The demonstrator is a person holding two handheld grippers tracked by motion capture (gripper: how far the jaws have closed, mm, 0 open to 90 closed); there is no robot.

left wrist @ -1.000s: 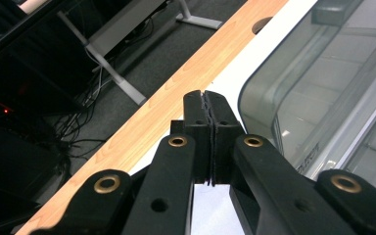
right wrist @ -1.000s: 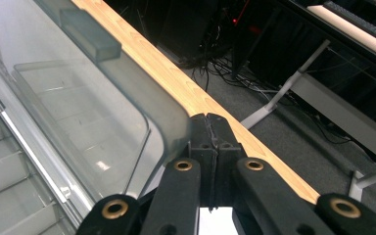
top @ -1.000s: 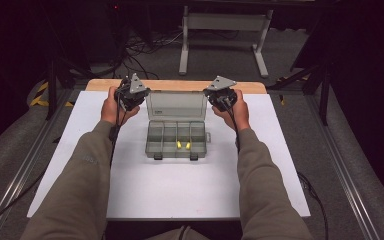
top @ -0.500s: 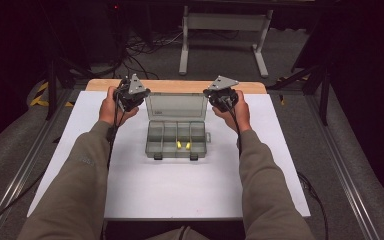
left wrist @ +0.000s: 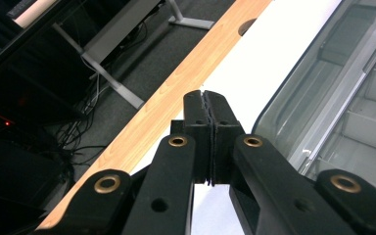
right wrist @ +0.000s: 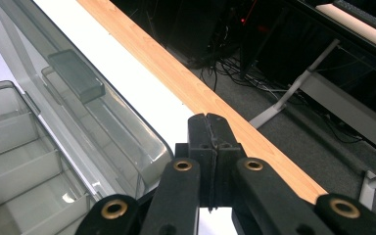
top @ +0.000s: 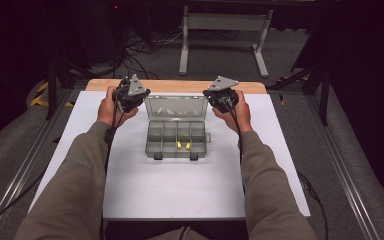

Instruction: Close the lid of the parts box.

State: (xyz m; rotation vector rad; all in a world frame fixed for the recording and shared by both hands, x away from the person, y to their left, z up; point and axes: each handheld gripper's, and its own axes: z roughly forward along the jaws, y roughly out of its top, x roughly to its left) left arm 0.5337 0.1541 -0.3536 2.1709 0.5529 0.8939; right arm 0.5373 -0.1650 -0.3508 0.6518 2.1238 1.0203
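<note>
Open compartment box (top: 177,137) holds 2 yellow pieces (top: 183,145); both grippers' jaws pressed together.

One open clear organizer box (top: 177,131), two small yellow pieces (top: 183,145), two grippers.

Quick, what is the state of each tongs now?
Left tongs: closed, holding nothing.
Right tongs: closed, holding nothing.

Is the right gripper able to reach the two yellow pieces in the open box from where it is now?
Probably yes. The box lies open, its lid tilted back, and nothing covers the yellow pieces. The right gripper sits beside the lid, its jaws shut, so they must open first.
</note>
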